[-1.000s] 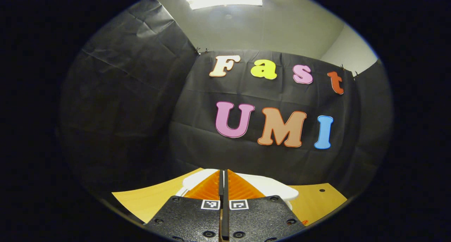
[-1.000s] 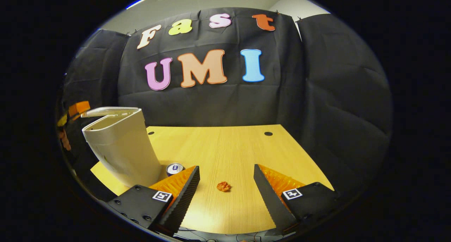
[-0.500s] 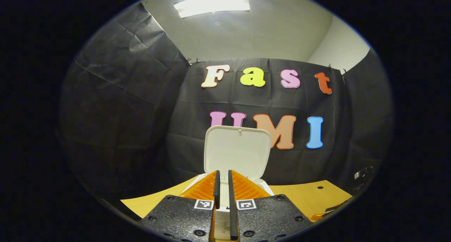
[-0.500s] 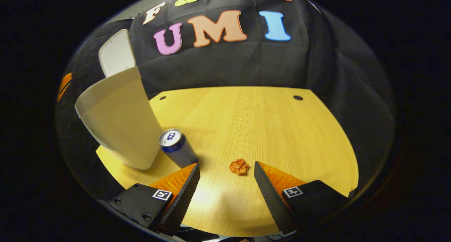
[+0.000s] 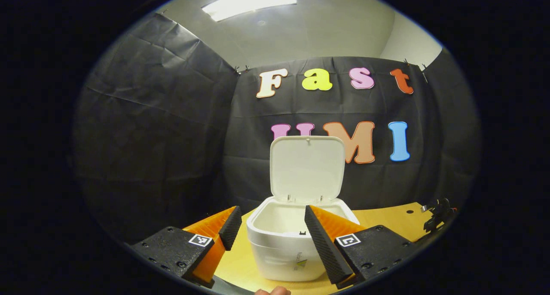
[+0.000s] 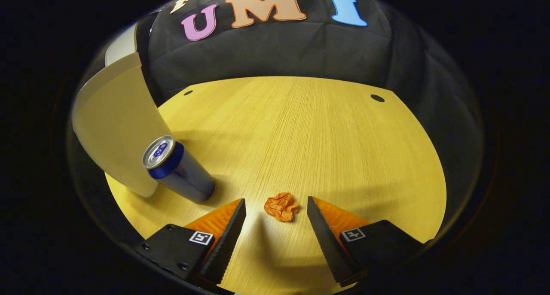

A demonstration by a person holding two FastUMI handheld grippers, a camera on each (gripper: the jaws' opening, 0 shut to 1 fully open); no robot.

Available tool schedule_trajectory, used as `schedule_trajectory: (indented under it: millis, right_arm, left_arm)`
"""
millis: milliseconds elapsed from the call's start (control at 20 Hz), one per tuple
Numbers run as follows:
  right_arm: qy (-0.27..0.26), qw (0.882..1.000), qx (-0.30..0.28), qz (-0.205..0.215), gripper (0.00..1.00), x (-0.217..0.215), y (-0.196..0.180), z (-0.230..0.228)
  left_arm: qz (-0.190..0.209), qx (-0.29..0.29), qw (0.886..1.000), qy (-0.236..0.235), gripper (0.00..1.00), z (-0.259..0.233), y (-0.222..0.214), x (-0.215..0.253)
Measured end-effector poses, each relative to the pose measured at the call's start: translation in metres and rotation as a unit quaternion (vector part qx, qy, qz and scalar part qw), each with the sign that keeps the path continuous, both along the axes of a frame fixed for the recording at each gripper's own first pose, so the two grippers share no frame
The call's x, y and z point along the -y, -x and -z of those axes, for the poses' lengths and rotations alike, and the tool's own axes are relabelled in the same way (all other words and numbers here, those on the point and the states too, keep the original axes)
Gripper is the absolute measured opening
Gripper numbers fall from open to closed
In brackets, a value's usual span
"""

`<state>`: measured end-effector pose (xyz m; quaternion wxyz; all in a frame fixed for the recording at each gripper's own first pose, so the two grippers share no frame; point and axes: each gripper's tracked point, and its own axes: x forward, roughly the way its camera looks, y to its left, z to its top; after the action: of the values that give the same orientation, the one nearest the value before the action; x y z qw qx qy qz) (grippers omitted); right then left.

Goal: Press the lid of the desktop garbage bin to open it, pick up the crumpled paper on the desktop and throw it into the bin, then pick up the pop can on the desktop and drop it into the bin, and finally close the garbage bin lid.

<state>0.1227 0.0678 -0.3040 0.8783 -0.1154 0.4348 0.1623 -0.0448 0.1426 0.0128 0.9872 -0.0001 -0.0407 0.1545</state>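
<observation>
Right gripper (image 6: pixel 275 209) wide open, holding nothing. Crumpled paper (image 6: pixel 281 206) on the table (image 6: pixel 309 132), just ahead at 12 o'clock between the fingertips. Pop can (image 6: pixel 178 169) at 10 o'clock. Left gripper (image 5: pixel 268 220) open too, facing the bin (image 5: pixel 285 247), lid (image 5: pixel 307 168) up.

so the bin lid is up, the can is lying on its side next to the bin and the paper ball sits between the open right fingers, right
Not quite: the can stands upright beside the bin, as the right gripper view shows. The lid is up, and the paper ball sits between the open right gripper fingers.
</observation>
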Motion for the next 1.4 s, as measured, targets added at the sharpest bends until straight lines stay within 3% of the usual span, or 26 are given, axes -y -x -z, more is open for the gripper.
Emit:
schedule_trajectory:
  millis: [150,300,400,550,600,800,850,950,1100,1200,1400]
  right_arm:
    - [-0.006,0.999,-0.028,0.019,0.83,-0.001,-0.006,0.01]
    - [0.0,0.999,-0.029,0.029,0.54,0.004,-0.01,0.011]
    - [0.009,0.999,-0.031,0.024,0.41,0.006,-0.009,0.012]
    - [0.008,0.999,-0.025,0.023,0.35,0.007,-0.012,0.009]
    - [0.01,0.999,-0.027,0.021,0.28,0.009,-0.013,0.008]
    - [0.017,1.0,-0.012,0.006,0.23,0.012,-0.016,0.003]
    - [0.017,1.0,-0.002,0.0,0.17,0.009,-0.017,0.0]
    - [0.007,1.0,0.018,-0.013,0.18,0.003,-0.023,-0.014]
    - [-0.011,0.998,0.056,-0.042,0.18,-0.01,-0.027,-0.061]
    - [-0.03,0.993,0.089,-0.072,0.18,-0.03,-0.027,-0.116]
    - [-0.084,0.971,0.16,-0.157,0.18,-0.061,-0.01,-0.256]
  left_arm:
    - [-0.021,-0.005,1.0,-0.01,0.88,0.0,0.009,-0.01]
    - [-0.039,-0.016,0.999,-0.022,0.88,0.005,0.017,-0.02]
    - [-0.048,-0.027,0.998,-0.02,0.88,0.013,0.02,-0.025]
    - [-0.057,-0.032,0.998,-0.013,0.88,0.016,0.023,-0.029]
    - [-0.058,-0.031,0.998,-0.012,0.88,0.015,0.023,-0.03]
    - [-0.057,-0.027,0.998,-0.013,0.88,0.015,0.026,-0.033]
    - [-0.057,-0.027,0.998,-0.013,0.88,0.014,0.026,-0.034]
    - [-0.055,-0.025,0.998,-0.011,0.88,0.015,0.026,-0.034]
    - [-0.051,-0.027,0.998,-0.005,0.88,0.019,0.026,-0.036]
    - [-0.048,-0.028,0.998,-0.002,0.88,0.021,0.027,-0.037]
    - [-0.049,-0.029,0.998,0.005,0.89,0.024,0.033,-0.042]
